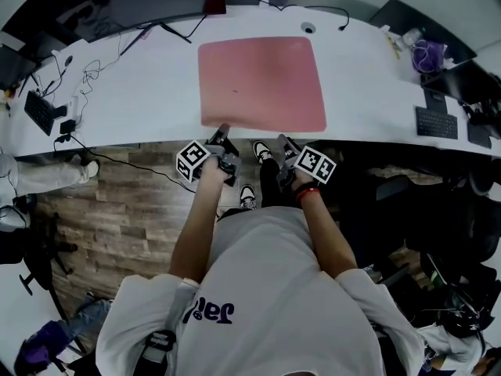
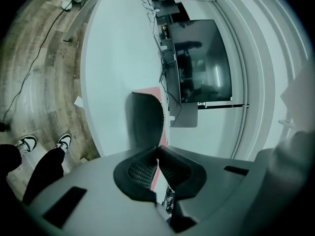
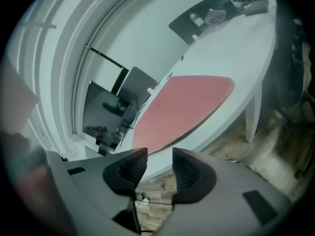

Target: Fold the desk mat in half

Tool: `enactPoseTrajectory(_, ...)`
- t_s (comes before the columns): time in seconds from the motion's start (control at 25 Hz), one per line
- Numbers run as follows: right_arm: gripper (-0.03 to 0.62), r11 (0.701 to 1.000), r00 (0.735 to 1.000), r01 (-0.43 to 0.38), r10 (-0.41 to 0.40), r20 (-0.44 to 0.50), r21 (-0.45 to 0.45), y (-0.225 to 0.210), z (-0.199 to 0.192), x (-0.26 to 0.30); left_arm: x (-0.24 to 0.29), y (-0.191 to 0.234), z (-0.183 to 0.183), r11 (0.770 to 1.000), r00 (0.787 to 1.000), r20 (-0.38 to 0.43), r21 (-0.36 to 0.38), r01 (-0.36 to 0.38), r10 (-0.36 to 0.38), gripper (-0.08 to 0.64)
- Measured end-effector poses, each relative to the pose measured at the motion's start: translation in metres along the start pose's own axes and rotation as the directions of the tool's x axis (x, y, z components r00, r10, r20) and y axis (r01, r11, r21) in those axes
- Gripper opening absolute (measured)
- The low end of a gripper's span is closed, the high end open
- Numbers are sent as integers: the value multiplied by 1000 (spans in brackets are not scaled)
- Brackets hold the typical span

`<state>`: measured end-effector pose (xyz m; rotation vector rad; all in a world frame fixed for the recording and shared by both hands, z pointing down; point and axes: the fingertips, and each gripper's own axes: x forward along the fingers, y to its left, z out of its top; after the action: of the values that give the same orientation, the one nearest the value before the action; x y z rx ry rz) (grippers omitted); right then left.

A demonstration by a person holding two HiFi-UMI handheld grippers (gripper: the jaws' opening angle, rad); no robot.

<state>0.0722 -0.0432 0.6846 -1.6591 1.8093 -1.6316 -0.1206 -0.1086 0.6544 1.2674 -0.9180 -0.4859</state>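
- The pink mat [image 1: 262,84] lies on the white desk [image 1: 141,92], at the middle of its width, with its near edge close to the desk's front edge.
- The left gripper [image 1: 223,131] is at the desk's front edge, on the mat's near left corner.
- In the left gripper view its jaws are clamped on the mat's [image 2: 147,117] thin edge. That corner curls up off the desk [image 2: 113,58] and shows a dark underside.
- The right gripper [image 1: 282,141] is also at the desk's front edge, by the mat's near edge, right of the left one.
- In the right gripper view its jaws stand apart with nothing between them. The mat [image 3: 182,112] lies flat on the desk [image 3: 231,58] beyond the pads [image 3: 187,168].
- A keyboard [image 1: 436,122] sits at the desk's right end.
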Motion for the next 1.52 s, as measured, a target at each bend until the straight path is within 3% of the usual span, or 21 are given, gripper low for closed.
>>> enactPoseTrajectory(0.24,169,975,996,-35,16,88,220,-11,25,8,9,-11,1,1000,1000,0,1,6,-6,31)
enactPoseTrajectory(0.44,121,952,994,-7,-25,102,306,-23,37,16,17,-16,3,1000,1000,1,11,-3,3,31)
enactPoseTrajectory(0.68,43,969,997,18,-36,67,246,-21,49,27,28,-10,3,997,999,-1,63,-46,47,31)
enactPoseTrajectory(0.92,34,983,999,10,-19,46,184,-9,62,37,40,-9,7,994,998,7,90,-63,62,31)
enactPoseTrajectory(1.52,35,988,999,-33,33,5,154,6,94,61,60,-13,22,993,996,56,93,-76,71,31)
